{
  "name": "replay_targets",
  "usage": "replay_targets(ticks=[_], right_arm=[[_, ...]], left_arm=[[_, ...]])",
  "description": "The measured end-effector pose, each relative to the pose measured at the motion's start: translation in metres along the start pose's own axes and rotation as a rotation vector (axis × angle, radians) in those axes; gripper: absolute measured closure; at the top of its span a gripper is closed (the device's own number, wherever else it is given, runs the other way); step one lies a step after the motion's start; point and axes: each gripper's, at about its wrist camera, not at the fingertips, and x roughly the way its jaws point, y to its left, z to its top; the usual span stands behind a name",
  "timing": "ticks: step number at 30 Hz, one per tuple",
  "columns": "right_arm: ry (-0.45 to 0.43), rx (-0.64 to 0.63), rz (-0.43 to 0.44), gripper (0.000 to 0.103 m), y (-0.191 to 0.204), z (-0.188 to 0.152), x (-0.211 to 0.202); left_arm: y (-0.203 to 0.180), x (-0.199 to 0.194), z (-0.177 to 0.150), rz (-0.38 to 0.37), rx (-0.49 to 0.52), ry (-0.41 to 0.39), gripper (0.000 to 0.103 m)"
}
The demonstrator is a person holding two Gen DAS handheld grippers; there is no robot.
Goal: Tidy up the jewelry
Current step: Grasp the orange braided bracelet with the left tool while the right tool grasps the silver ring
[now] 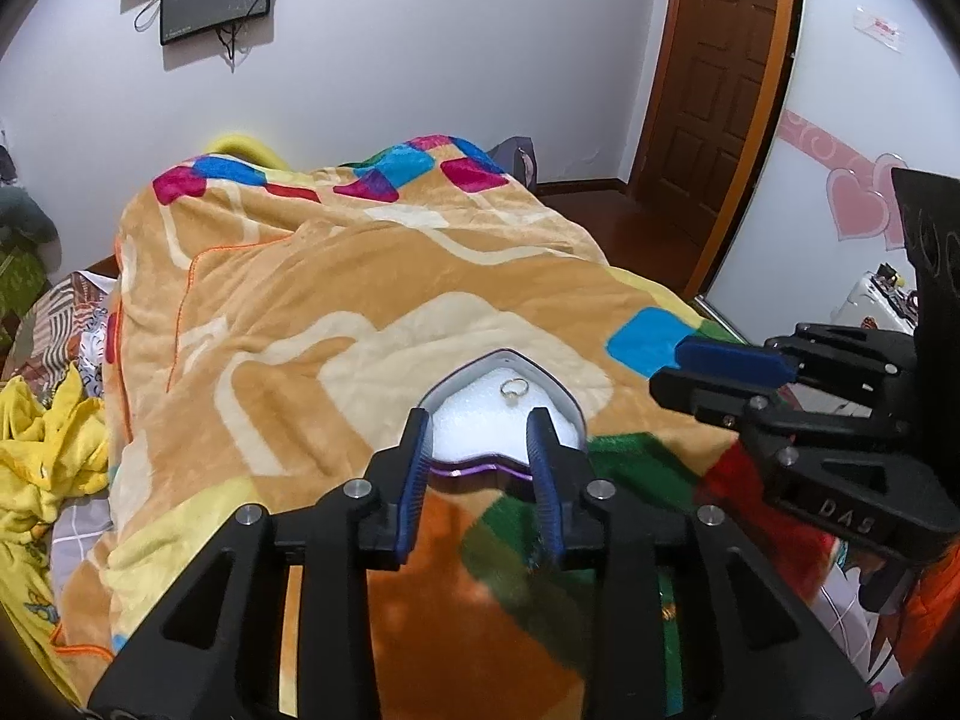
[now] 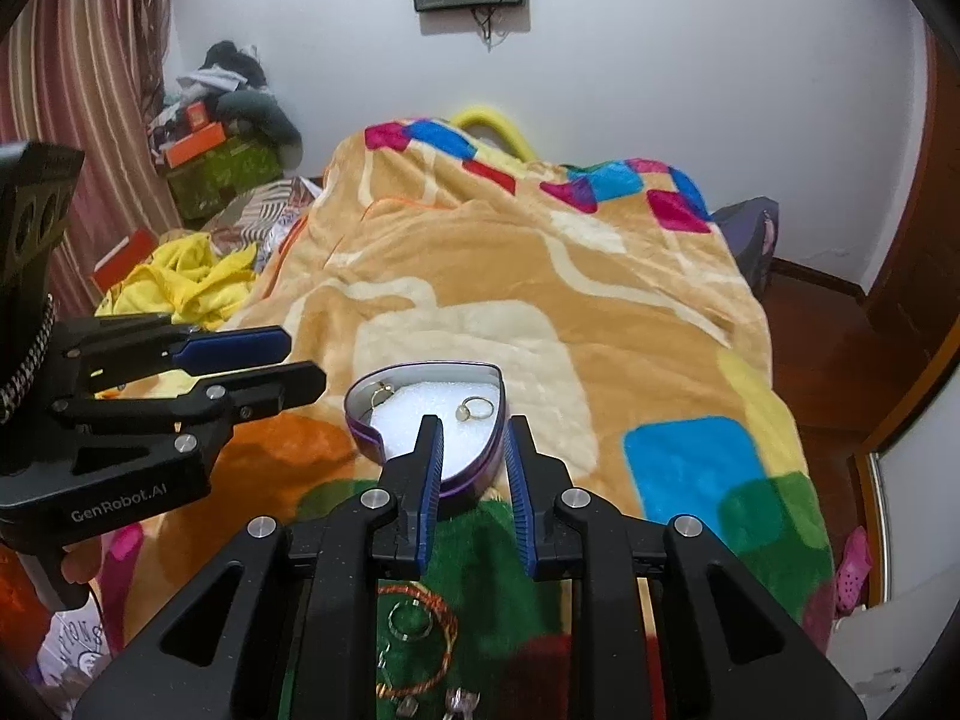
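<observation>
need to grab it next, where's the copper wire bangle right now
In the right wrist view, the copper bangle lies on the green patch of the blanket, under the right gripper, nearer than the heart-shaped box.

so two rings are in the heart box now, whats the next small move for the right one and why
Probably pull the right gripper back and down toward the loose jewelry lying on the blanket under its jaws. The jaws stand open and empty over the heart box, which already holds one ring on the white foam and another by the wall. A silver ring and a copper bangle remain outside.
</observation>
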Motion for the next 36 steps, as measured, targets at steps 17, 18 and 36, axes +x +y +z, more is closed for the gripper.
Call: replay_targets(ticks=[17,18,36], right_arm=[[0.029,0.068,-0.05,0.076,-0.005,-0.045,-0.035],[0.04,0.072,-0.053,0.076,-0.006,-0.049,-0.034],[0.172,0.148,0.01,0.076,-0.009,-0.103,-0.004]], left_arm=[[-0.02,-0.024,-0.045,-0.01,-0.002,0.062,0.065],[-0.02,-0.024,-0.048,-0.011,-0.002,0.068,0.065],[-0.032,0.004,-0.079,-0.039,-0.024,0.168,0.065]])
